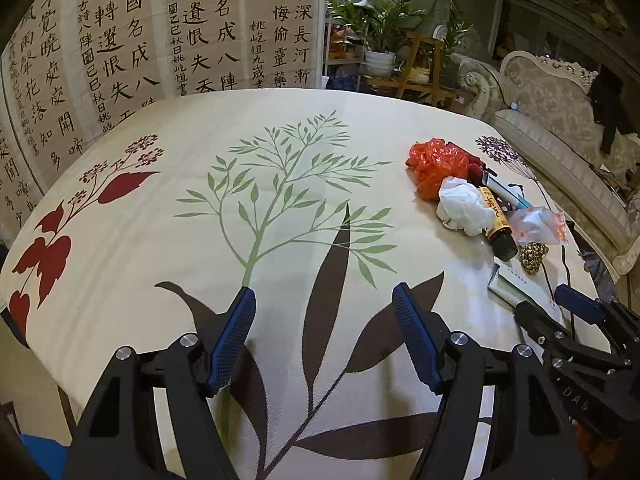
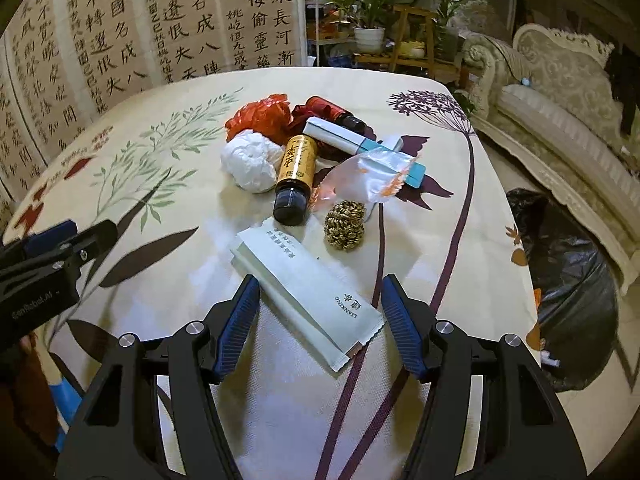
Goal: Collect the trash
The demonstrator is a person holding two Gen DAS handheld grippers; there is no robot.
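While both grippers' jaws are held apart and empty, the pale sachet (image 2: 308, 292) is seen lying diagonally, its torn end toward the right gripper (image 2: 320, 324); a brass scourer (image 2: 345, 225) and bottle (image 2: 295, 176) are crowded behind it.

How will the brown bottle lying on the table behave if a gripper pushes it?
The brown bottle lies on its side, so it will probably roll. It looks like rigid glass, likely slippery and breakable. It touches the white crumpled paper, which may shift too.

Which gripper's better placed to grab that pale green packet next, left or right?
Right. The right gripper has open jaws straddling the pale green packet; the left gripper sits over bare tablecloth, away from the pile.
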